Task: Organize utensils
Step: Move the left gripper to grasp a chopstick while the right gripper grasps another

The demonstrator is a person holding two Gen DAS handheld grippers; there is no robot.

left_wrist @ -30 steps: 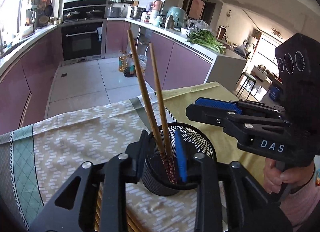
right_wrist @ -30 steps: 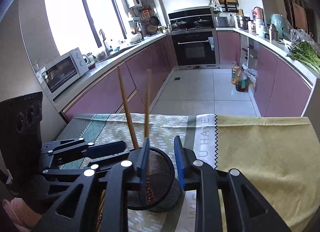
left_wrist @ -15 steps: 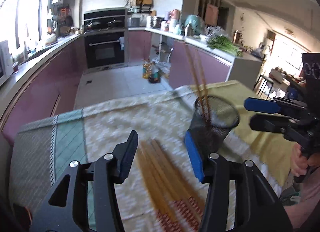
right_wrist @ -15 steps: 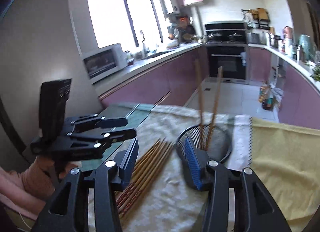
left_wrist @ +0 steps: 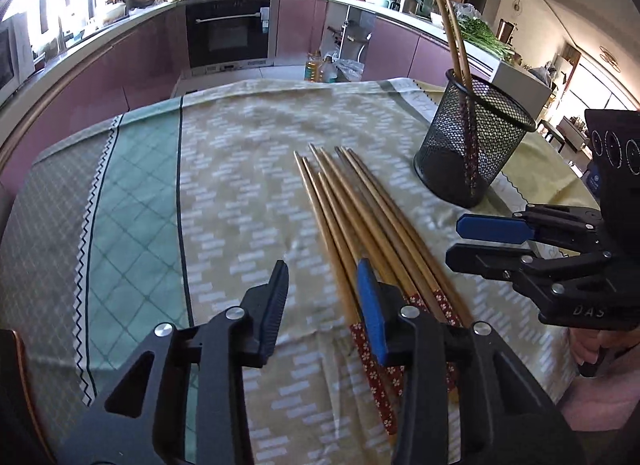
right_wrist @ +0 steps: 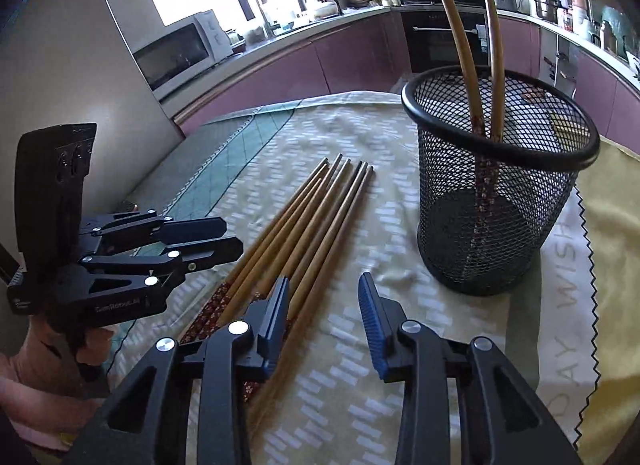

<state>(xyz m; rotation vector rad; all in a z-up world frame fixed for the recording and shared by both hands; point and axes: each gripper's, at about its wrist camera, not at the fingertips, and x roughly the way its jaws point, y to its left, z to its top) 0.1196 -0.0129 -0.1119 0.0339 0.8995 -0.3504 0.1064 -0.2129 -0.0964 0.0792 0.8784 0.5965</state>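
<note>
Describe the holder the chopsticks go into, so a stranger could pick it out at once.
On the table under the patterned tablecloth, look beside the row of loose chopsticks. The holder is the black mesh cup, standing upright with two chopsticks already leaning inside. Nothing else on the cloth stands upright.

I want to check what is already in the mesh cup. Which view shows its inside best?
The right wrist view: the mesh cup sits close, rim open to view, with two chopsticks standing inside. The left wrist view shows it smaller, off to the right.

chopsticks (left_wrist: 360, 209): smooth wood | holder (right_wrist: 492, 201): black metal mesh | tablecloth (left_wrist: 240, 169): matt cloth
</note>
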